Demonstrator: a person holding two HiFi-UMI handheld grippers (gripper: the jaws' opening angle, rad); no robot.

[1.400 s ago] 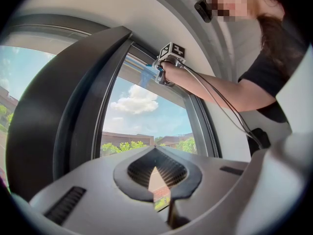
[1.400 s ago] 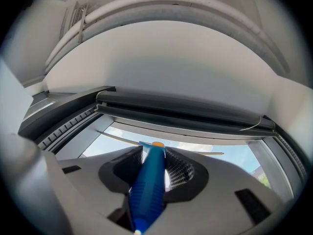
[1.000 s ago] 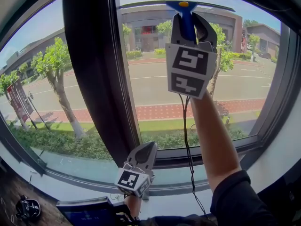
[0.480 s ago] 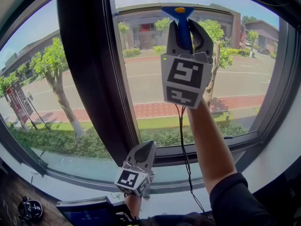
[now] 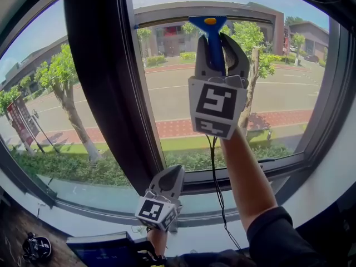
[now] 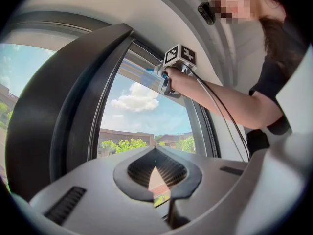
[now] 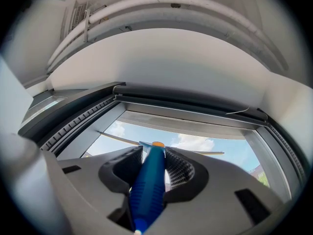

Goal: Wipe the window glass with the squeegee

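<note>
A squeegee with a blue handle (image 5: 213,43) and an orange dot on its head stands upright against the right window pane (image 5: 178,104). My right gripper (image 5: 219,31) is shut on the handle, arm raised. In the right gripper view the handle (image 7: 149,185) runs up between the jaws, and the thin pale blade (image 7: 117,138) lies across the glass just under the top frame. My left gripper (image 5: 174,174) hangs low by the window's bottom frame. It is shut with nothing in it, and in its own view the left gripper (image 6: 156,153) looks up at the pane.
A thick dark mullion (image 5: 105,93) splits the window left of the squeegee. The dark frame (image 5: 328,104) bounds the pane on the right, and a pale sill (image 5: 100,218) runs below. A black cable (image 5: 217,166) hangs from the right gripper. A small dark object (image 5: 36,248) lies bottom left.
The right gripper has drawn the squeegee down the glass and slightly left. The left gripper has stayed in place.
</note>
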